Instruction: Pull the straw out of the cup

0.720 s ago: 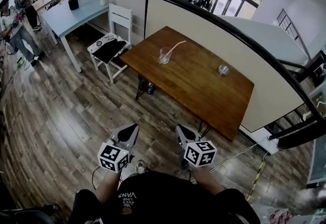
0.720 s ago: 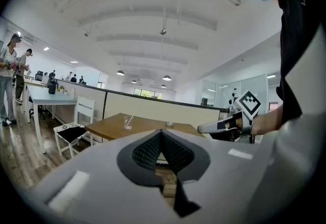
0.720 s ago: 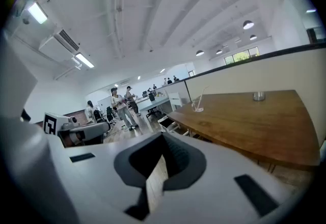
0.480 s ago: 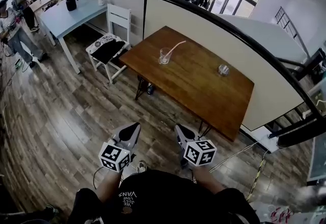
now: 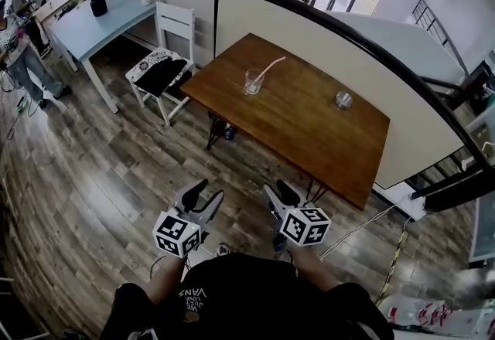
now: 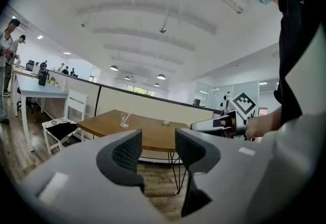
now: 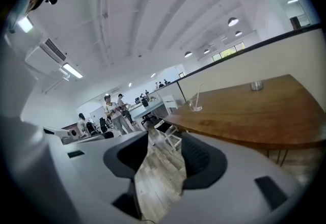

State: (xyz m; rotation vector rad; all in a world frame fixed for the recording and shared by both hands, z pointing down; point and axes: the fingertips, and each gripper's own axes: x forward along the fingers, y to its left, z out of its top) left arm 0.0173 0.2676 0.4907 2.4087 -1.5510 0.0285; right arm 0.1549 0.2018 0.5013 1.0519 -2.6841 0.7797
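Observation:
A clear cup (image 5: pixel 252 83) with a pale pink straw (image 5: pixel 271 67) leaning in it stands near the left end of a brown wooden table (image 5: pixel 309 137), well ahead of me. My left gripper (image 5: pixel 203 197) and right gripper (image 5: pixel 279 192) are held low near my body, over the floor, far short of the table. Both are open with nothing between the fingers. The left gripper view shows its gripper (image 6: pixel 157 147) open, with the cup (image 6: pixel 124 120) small in the distance. In the right gripper view, that gripper (image 7: pixel 164 154) is open too, with the cup (image 7: pixel 196 106) and straw (image 7: pixel 199 93) far off.
A small metal dish (image 5: pixel 342 100) sits on the table's right half. A white chair (image 5: pixel 165 62) with a dark cushion stands left of the table, by a light blue desk (image 5: pixel 93 22). A beige partition (image 5: pixel 325 45) runs behind. People (image 5: pixel 23 52) stand at far left.
Both grippers now show a gap between their fingers where each pair looked closed together before. The head view has shifted slightly, and the people at the left have moved toward the picture's edge.

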